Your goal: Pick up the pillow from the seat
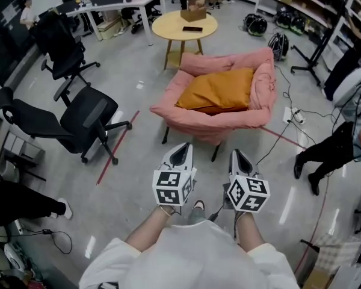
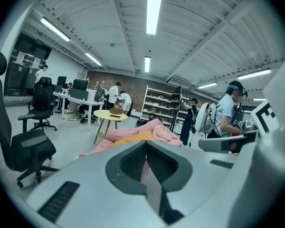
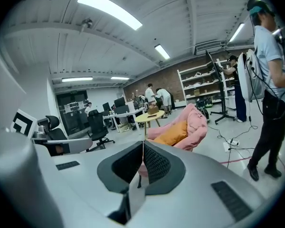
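An orange pillow (image 1: 218, 91) lies on the seat of a pink padded chair (image 1: 262, 95) in the middle of the floor. It shows again as an orange pillow (image 2: 131, 137) in the left gripper view and an orange pillow (image 3: 174, 134) in the right gripper view. My left gripper (image 1: 181, 152) and right gripper (image 1: 238, 158) are side by side in front of the chair, well short of it and above the floor. Both have their jaws shut with nothing between them.
A black office chair (image 1: 78, 120) stands left of the pink chair. A round yellow table (image 1: 185, 25) with a box is behind it. Cables and a power strip (image 1: 292, 115) lie on the floor at right, where a person's legs (image 1: 325, 152) stand. Desks and shelves line the back.
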The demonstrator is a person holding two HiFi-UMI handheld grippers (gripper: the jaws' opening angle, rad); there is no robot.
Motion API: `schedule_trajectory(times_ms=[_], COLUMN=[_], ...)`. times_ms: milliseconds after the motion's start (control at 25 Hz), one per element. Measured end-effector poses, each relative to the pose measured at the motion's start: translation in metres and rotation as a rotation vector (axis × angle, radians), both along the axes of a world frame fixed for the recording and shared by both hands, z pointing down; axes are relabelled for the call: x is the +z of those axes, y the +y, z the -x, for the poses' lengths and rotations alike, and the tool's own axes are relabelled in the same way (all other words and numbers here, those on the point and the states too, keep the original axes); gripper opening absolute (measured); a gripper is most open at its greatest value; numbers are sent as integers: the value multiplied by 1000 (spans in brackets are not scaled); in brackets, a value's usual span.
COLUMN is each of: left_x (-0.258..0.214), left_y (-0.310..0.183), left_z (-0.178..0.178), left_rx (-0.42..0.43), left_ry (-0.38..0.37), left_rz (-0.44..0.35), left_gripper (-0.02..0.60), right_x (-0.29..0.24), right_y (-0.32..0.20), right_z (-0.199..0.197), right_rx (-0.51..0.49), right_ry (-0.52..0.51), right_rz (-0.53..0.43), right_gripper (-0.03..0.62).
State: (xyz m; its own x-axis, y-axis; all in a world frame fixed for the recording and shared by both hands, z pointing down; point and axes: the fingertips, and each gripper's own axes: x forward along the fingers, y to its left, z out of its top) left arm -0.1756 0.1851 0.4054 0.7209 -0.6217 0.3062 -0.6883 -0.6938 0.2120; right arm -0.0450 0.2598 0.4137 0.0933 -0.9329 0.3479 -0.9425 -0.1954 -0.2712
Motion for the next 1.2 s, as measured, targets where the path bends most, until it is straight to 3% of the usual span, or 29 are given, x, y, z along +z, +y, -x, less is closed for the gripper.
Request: schedule_trajectory(times_ms=[560,1200], left_x=[12,28], left_y=[-47,-122], left_z=[-61,-102], left_rx=[-17,3], left_ry=[-36,-32], left_rz=[14,39], left_gripper=[9,9], right_x=[11,29], right_y=[-44,-112], right_z=[-69,-104], right_rx=[-32,-26], right_ry=[-14,-18], right_rz=[18,52], right_gripper=[29,29])
